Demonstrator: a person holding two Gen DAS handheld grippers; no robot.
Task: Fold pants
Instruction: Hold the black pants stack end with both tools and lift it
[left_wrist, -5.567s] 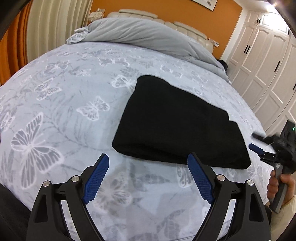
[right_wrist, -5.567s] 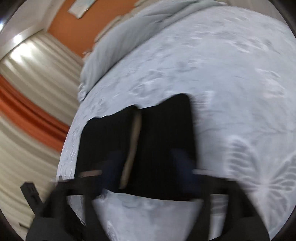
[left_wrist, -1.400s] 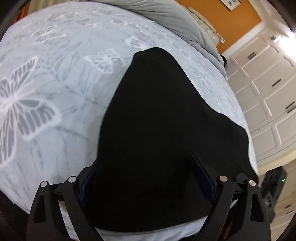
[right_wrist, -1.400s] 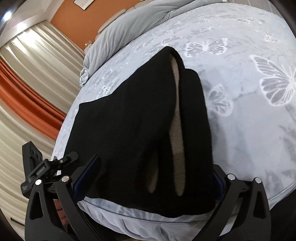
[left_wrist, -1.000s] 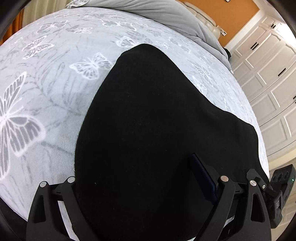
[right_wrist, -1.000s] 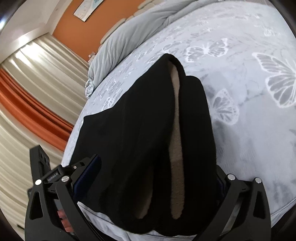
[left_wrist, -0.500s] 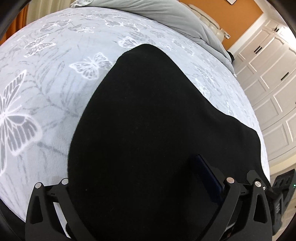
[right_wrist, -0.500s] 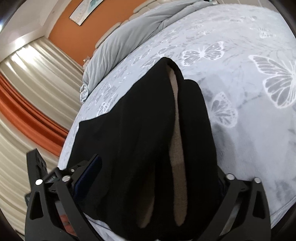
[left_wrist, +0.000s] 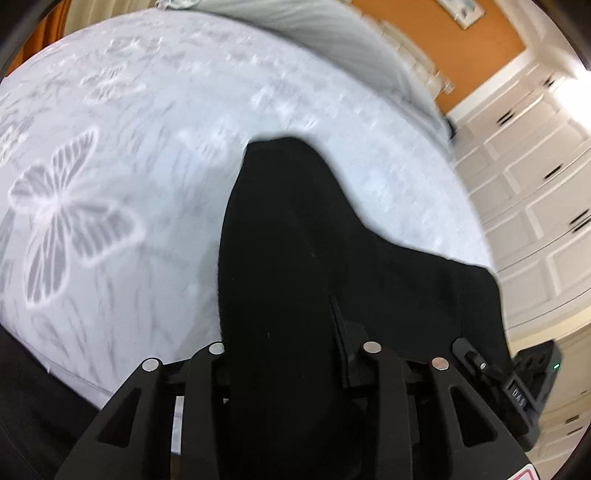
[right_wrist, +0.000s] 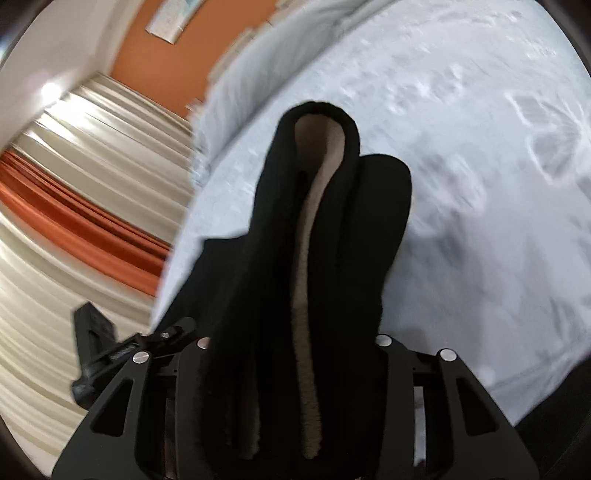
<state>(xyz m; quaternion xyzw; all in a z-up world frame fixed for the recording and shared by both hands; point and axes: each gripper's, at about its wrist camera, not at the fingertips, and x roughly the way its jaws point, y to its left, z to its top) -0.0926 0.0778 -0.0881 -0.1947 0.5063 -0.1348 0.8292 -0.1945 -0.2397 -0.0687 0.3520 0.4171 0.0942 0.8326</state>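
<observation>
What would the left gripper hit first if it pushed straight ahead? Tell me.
The left gripper is already clamped on the black pants, so the pants come first. Beyond them lies the butterfly bedspread, probably next, though depth is unclear.

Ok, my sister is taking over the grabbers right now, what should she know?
Left gripper: shut on the black pants, pinching one end of the folded bundle.
Right gripper: shut on the pants too, at the end where the tan fleece lining shows.
The pants are bunched between both sets of fingers, over the near edge of the butterfly bedspread.
Done: pants look folded into a thick bundle and gripped at both ends.
Left: probably carry or set it down flat, then let go.
</observation>
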